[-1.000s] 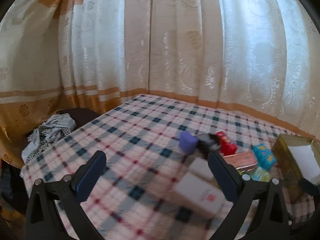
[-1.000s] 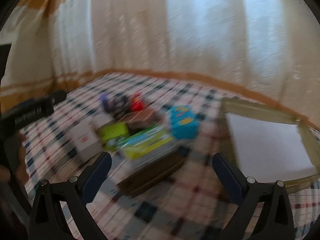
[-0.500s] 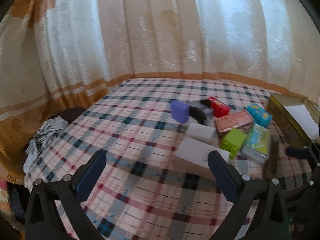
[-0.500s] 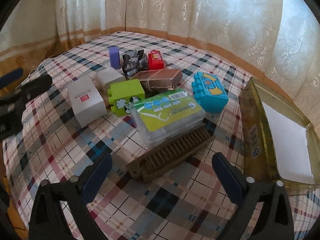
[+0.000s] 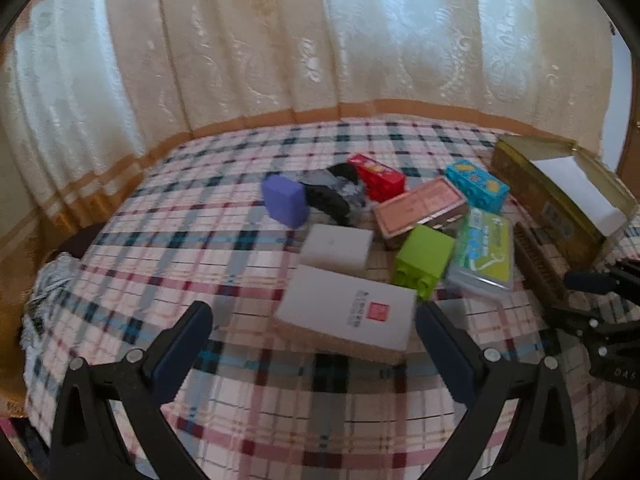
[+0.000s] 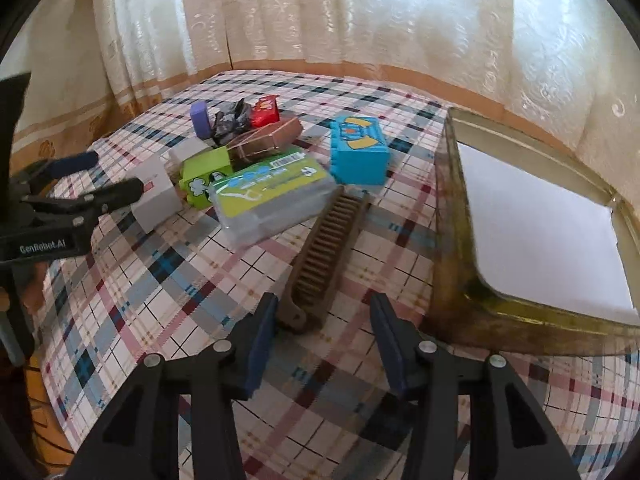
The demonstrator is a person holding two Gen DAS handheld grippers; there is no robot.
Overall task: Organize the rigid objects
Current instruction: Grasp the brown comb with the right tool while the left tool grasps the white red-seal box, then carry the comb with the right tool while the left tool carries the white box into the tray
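Blur is softening the left view, where the left gripper (image 5: 314, 330) is hanging spread and empty before the white box (image 5: 347, 312). Right gripper (image 6: 322, 326), spread, is straddling the brush (image 6: 326, 254) handle's end, contact unclear; the tin (image 6: 452, 216) is running off-frame.

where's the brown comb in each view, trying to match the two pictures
Left wrist: the brown comb lies far right, a dark strip partly cut off behind the right gripper's fingers, between the green-label clear case and the gold tin.
Right wrist: lower centre, lying lengthwise just ahead of the open right gripper.
Shared landmark: the gold tin, right of the comb in both views.
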